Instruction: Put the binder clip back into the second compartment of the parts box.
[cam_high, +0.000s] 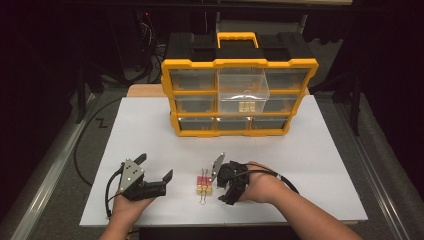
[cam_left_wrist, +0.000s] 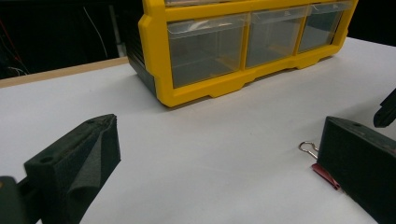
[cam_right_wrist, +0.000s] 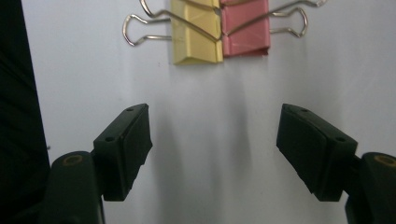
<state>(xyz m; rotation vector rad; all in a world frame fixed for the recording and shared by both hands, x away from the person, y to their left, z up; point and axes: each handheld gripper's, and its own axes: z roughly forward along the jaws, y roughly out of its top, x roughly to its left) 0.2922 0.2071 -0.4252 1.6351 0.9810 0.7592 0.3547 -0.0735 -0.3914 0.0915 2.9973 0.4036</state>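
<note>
A yellow drawer cabinet (cam_high: 239, 97) stands at the back of the white table (cam_high: 310, 165). Both grippers rest near the front edge, jaws apart and empty: left gripper (cam_high: 156, 168), right gripper (cam_high: 220, 182). Yellow clip (cam_right_wrist: 196, 35) and red clip (cam_right_wrist: 246, 30) lie touching, just beside the right gripper.

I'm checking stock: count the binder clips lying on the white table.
2. The yellow clip and the red clip lie side by side, touching, just ahead of the right claw. The clear drawer seems to hold more; those I can't count.
</note>
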